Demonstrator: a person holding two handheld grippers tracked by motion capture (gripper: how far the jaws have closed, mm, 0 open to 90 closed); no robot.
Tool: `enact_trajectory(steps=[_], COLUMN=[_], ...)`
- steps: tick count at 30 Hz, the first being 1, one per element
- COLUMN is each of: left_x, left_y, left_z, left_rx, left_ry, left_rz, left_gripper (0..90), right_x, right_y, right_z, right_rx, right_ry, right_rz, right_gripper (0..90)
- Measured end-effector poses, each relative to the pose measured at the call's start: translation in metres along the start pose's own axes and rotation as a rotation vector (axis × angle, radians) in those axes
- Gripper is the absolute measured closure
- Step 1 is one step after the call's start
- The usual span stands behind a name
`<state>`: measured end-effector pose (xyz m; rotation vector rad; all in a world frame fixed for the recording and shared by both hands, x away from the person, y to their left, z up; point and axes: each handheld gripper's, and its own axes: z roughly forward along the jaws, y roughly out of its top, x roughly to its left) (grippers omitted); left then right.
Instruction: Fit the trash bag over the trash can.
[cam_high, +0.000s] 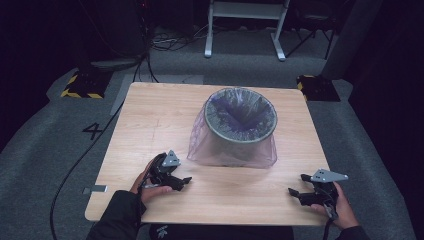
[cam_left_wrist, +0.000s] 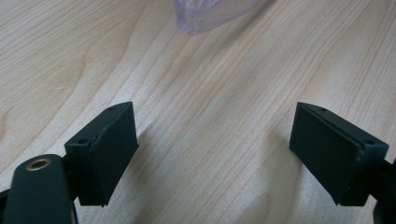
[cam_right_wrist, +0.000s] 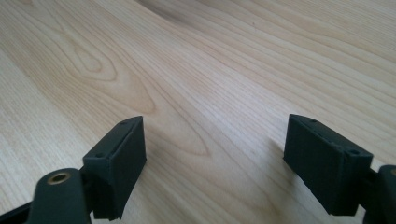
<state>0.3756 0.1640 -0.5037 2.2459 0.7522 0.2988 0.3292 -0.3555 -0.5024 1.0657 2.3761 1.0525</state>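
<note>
Black jaws stand wide apart on both tools, with nothing between them but bare wood. The left gripper rests low on the table near its front edge, just short of the bag's hem; the right gripper sits near the front right corner, well apart from it. Between and beyond them stands the bin, its purple liner folded over the rim and draped outside. Both hands look parked at a ready pose, probably to approach the liner from either side.
</note>
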Motion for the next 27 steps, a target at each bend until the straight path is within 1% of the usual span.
enact_trajectory(steps=[3,8,18,27], left_x=[0.0,0.0,0.0,0.0], left_y=[0.0,0.0,0.0007,0.0008], left_z=[0.0,0.0001,0.0006,0.0008], left_rx=[0.001,0.001,0.002,0.002], left_ry=[-0.001,-0.001,-0.005,-0.005], left_rz=[0.0,0.0,0.003,0.003], left_gripper=[14.6,14.6,14.4,14.4], right_x=[0.0004,-0.0014,-0.0026,-0.003], right_y=[-0.0042,-0.0071,-0.0065,-0.0063], right_z=[-0.0035,-0.0067,-0.0056,-0.0052], right_rx=[-0.008,-0.004,0.001,0.001], right_ry=[-0.018,-0.03,-0.032,-0.029], right_rz=[0.01,0.023,0.024,0.024], right_gripper=[20.0,18.8,15.7,15.5])
